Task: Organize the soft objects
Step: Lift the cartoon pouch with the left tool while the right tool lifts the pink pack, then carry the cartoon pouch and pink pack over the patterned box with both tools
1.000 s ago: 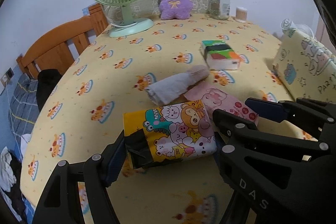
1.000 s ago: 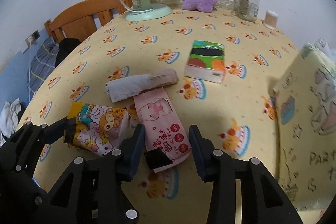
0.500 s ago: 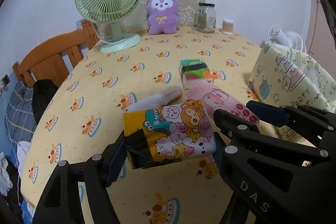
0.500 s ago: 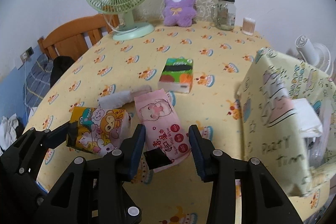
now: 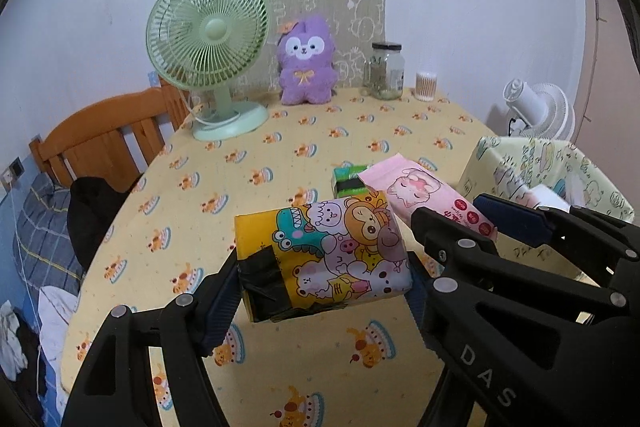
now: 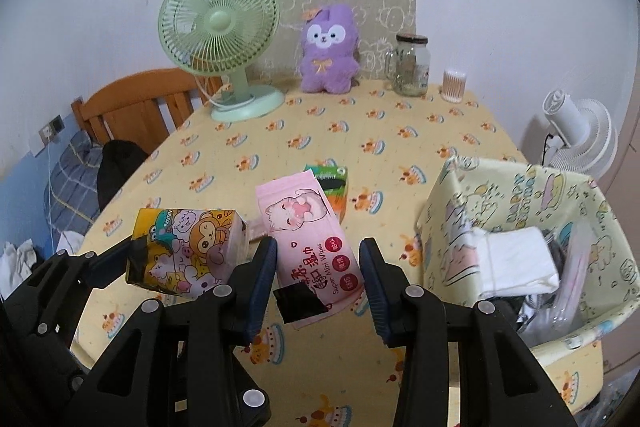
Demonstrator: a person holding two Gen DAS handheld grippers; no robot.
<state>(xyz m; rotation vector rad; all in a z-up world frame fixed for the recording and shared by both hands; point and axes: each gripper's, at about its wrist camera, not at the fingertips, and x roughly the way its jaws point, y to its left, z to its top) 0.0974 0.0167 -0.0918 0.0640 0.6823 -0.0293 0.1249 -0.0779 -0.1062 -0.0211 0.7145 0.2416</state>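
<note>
Left wrist view: left gripper (image 5: 320,291) clamped on the yellow cartoon tissue pack (image 5: 324,255), both pads pressing its ends, pack held clear above the table (image 5: 280,163); black tape patch on the pack's near-left corner; right gripper (image 5: 452,227) visible just beside it on the right, carrying the pink wipes pack (image 5: 424,191). Right wrist view: right gripper (image 6: 318,283) clamped on the pink wipes pack (image 6: 312,239), which tilts away from the camera, black tape on its near end; it is also off the table (image 6: 400,131); left gripper (image 6: 176,267) with the yellow cartoon tissue pack (image 6: 188,247) to the left; green tissue pack (image 6: 332,183) lies on the table behind the wipes; fabric basket (image 6: 448,211) at right, white folded items inside; green fan (image 6: 218,27), purple plush (image 6: 330,51), glass jar (image 6: 412,65) along the far edge.
</note>
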